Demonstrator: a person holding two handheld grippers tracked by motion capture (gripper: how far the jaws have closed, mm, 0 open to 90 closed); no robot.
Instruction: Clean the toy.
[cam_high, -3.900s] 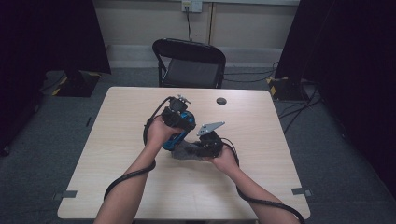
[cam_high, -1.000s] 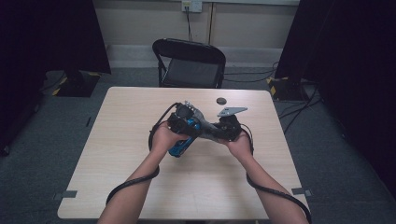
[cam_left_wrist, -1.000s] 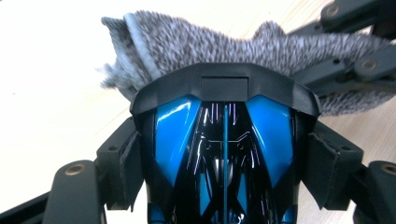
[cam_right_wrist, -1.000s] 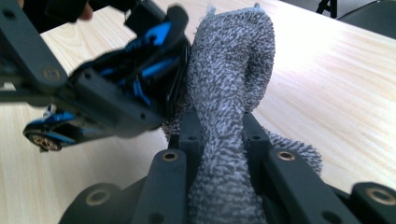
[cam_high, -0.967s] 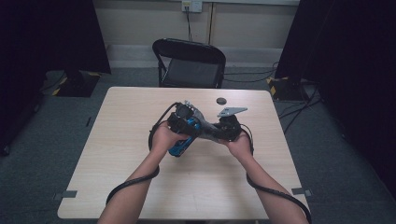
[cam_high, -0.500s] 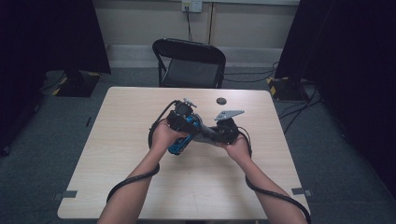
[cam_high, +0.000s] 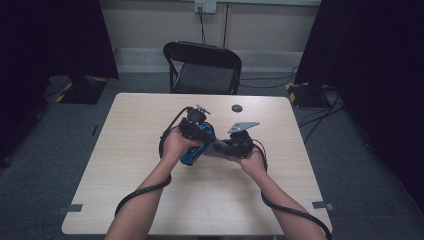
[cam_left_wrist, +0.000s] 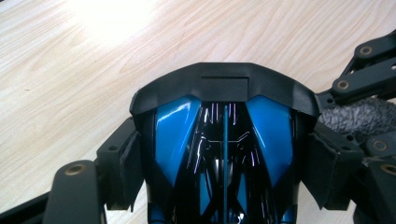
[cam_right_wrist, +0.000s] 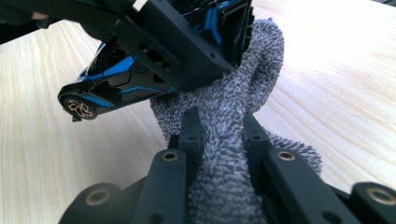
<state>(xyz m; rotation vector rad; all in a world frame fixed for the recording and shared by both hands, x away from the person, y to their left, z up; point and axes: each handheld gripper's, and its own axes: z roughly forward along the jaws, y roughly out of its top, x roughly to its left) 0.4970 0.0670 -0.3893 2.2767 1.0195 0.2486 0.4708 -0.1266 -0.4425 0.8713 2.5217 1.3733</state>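
A blue and black toy car sits clamped between the jaws of my left gripper, which is shut on its sides; in the high view the car is held above the table's middle. My right gripper is shut on a grey cloth, whose bunched end presses against the car beside the left gripper's jaw. In the high view the right gripper is just right of the car, with the cloth between them.
A wooden table carries a small dark round object near its far edge. A black folding chair stands behind the table. Cables trail from both grippers along the forearms.
Both hands have drifted slightly toward the near side with the car and cloth still held together. Grips are unchanged.
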